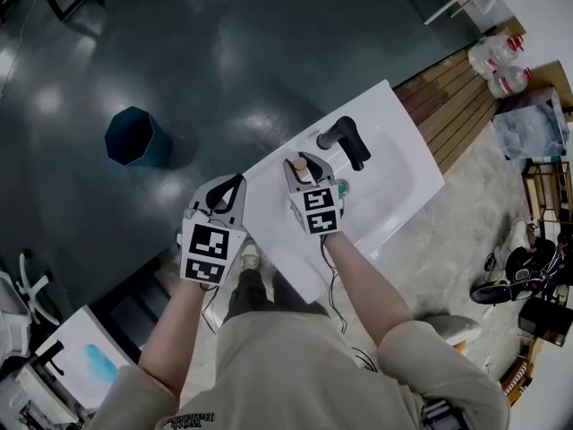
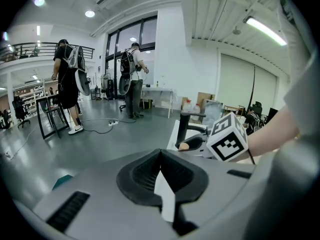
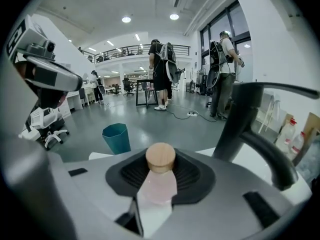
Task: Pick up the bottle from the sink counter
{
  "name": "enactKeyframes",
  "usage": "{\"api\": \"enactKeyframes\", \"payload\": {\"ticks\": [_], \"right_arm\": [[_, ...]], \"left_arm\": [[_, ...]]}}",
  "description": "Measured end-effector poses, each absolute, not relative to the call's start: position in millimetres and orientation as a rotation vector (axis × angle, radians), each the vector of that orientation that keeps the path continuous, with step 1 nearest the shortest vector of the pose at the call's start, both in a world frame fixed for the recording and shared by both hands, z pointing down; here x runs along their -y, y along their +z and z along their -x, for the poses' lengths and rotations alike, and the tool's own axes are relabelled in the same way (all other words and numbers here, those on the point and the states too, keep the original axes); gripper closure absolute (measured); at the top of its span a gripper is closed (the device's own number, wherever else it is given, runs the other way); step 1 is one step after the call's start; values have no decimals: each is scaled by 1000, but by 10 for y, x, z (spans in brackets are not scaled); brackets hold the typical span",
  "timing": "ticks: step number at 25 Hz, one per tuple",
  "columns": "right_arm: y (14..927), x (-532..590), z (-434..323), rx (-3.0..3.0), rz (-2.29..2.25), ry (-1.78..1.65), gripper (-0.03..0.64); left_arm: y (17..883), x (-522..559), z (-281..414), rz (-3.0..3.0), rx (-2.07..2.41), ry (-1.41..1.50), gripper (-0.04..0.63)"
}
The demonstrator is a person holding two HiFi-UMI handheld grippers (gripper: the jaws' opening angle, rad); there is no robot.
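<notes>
Caught the right tool [image 1: 303, 173] clamped on the bottle [image 3: 160, 179] — pink body squeezed between both pads, wooden cap on top, poking above them. Held it by the far long edge of the white surface [image 1: 394, 164], about midway along, just beside the black faucet [image 1: 345, 139]. Couldn't tell whether its base touched the surface. Spotted the left tool [image 2: 160, 156] with jaws together, nothing in them — parked off the surface's left end, teal bin [image 1: 136, 137] well apart on the floor.
</notes>
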State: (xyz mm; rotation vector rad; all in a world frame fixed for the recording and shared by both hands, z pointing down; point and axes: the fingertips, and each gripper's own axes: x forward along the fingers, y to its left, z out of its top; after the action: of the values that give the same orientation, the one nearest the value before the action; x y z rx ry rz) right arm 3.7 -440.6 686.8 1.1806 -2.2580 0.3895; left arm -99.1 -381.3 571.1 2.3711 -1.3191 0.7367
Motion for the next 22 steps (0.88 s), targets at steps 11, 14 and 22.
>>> {"api": "enactKeyframes", "payload": {"ticks": [11, 14, 22], "right_arm": [[6193, 4307, -50, 2274, -1184, 359, 508], [5762, 4248, -71, 2319, -1197, 324, 508], [4599, 3892, -254, 2417, -1240, 229, 508]], "left_arm": [[5418, 3754, 1157, -2389, 1389, 709, 589], [5181, 3763, 1166, -2424, 1419, 682, 589], [4260, 3721, 1075, -2583, 1477, 594, 589]]}}
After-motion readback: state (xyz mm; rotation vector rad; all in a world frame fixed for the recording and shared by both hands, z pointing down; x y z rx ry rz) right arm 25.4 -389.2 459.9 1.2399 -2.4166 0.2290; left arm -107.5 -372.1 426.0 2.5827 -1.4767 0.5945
